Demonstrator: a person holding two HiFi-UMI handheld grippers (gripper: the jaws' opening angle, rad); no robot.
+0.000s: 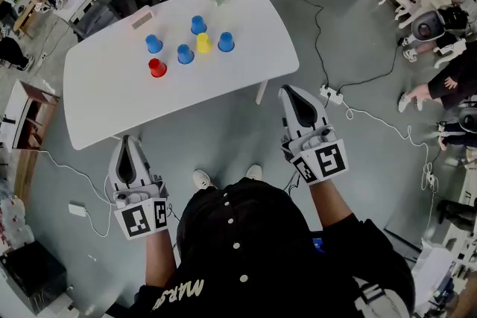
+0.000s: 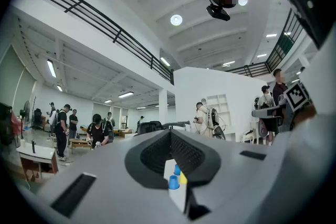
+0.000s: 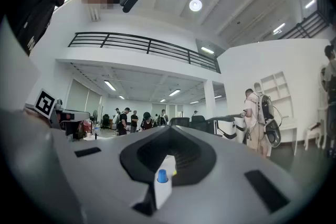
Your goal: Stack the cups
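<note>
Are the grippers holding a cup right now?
No, nothing is held. The left gripper and right gripper are shut and empty; the cups sit on the table.

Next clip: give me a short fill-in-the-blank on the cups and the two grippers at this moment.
1. The white table holds ____ blue cups.
2. The cup standing nearest the person is ____ in colour.
3. The left gripper and the right gripper are short of the table and empty, their jaws ____.

Missing words: four; red; shut
</note>
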